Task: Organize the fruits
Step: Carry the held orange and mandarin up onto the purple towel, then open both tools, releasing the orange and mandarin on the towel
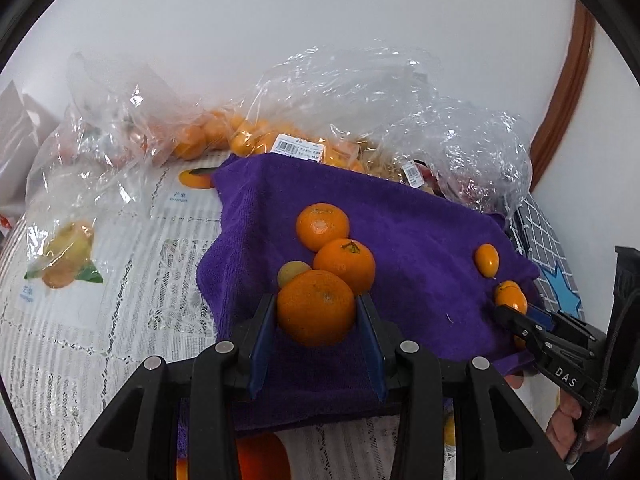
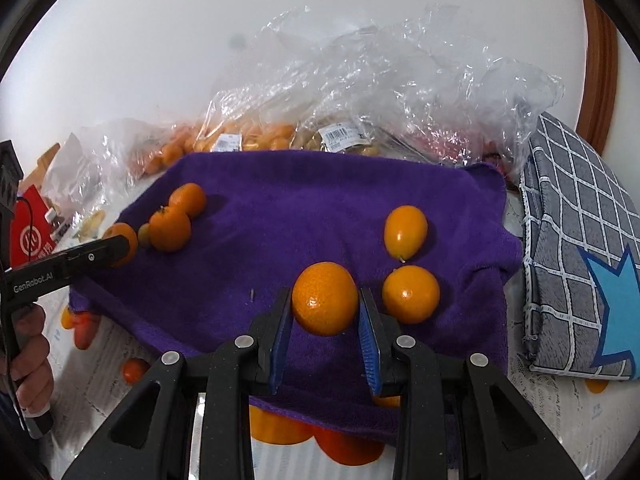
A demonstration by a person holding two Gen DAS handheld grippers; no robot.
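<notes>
So we hold a mandarin in the left gripper and a kumquat in the right gripper, jaws clamped; five fruits lie sorted toward the purple towel's side edges, bags beyond its far edge remain.

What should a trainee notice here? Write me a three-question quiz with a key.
1. True or false: the left tongs grip a mandarin, and the right tongs grip a small orange fruit.
2. How many kumquats lie loose on the purple towel just right of the right tongs? A) one B) two C) four
3. What lies behind the towel, along the wall?

Key: 1 true. 2 B. 3 clear plastic bags holding fruit.
</notes>
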